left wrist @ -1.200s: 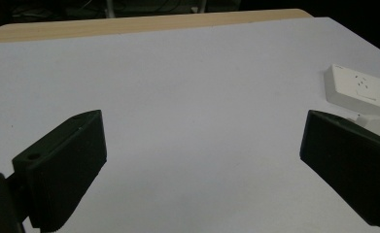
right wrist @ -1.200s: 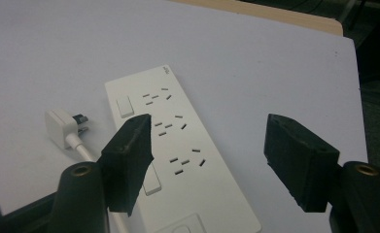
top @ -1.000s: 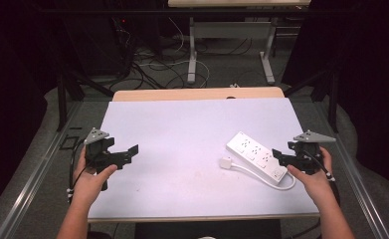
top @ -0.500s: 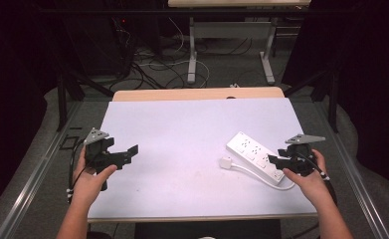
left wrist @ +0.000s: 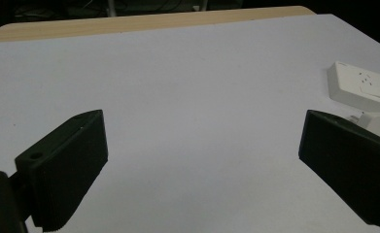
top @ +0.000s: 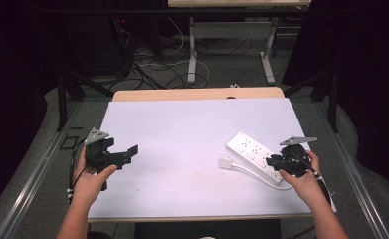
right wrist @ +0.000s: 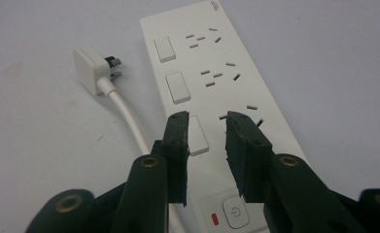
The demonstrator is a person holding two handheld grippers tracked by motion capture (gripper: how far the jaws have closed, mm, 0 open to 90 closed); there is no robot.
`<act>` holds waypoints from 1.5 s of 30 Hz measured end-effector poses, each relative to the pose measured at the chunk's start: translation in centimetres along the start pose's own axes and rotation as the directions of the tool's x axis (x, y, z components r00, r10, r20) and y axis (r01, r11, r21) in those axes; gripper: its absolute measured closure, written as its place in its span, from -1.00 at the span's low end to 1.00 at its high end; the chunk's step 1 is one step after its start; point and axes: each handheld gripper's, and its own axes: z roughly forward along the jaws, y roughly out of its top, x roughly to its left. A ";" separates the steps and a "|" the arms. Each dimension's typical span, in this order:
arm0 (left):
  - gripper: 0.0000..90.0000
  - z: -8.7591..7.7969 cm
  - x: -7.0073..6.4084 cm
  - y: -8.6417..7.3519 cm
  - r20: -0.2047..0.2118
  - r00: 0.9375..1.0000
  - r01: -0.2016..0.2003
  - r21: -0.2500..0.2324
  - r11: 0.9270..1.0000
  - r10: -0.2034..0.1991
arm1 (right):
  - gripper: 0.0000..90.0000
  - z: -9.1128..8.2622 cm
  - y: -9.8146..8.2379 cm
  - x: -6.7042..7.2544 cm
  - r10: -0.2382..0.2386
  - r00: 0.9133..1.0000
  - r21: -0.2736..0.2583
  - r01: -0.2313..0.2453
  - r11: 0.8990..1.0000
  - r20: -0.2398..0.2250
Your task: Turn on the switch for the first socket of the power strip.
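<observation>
White tabletop (top: 182, 129), wood edge at far side, dark room, cables on floor behind. Power strip (right wrist: 212, 82) flat at right, plug (right wrist: 93, 68) beside; corner print unreadable. Right gripper (right wrist: 207, 128) over strip, jaws just closing, narrow gap, gripping nothing. Left gripper (left wrist: 197, 145) wide open, empty.

A white power strip (right wrist: 216, 97) with a red indicator, white plug (right wrist: 91, 68) and cord, lies on the pale lavender-white tabletop (top: 182, 134).
</observation>
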 end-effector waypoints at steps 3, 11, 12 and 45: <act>-0.91 0.0 0.0 0.0 -0.002 1.000 0.003 -0.001 1.000 -0.003 | 0.63 0.2 -0.2 -0.2 0.026 1.000 -0.003 -0.026 1.000 -0.003; -0.91 0.0 0.1 -0.1 -0.005 1.000 0.004 -0.002 1.000 -0.004 | 0.78 1.0 -0.5 -0.4 0.044 0.999 0.004 -0.044 0.999 0.007; -0.91 0.0 0.1 -0.1 -0.004 1.000 0.005 -0.003 1.000 -0.005 | 0.80 1.1 -0.6 -0.4 0.038 0.999 0.009 -0.038 0.999 0.006; -0.89 0.1 0.3 -0.3 -0.010 1.000 0.005 0.009 1.000 -0.005 | 1.00 3.4 -1.0 -0.1 0.026 1.000 0.046 -0.025 0.999 -0.011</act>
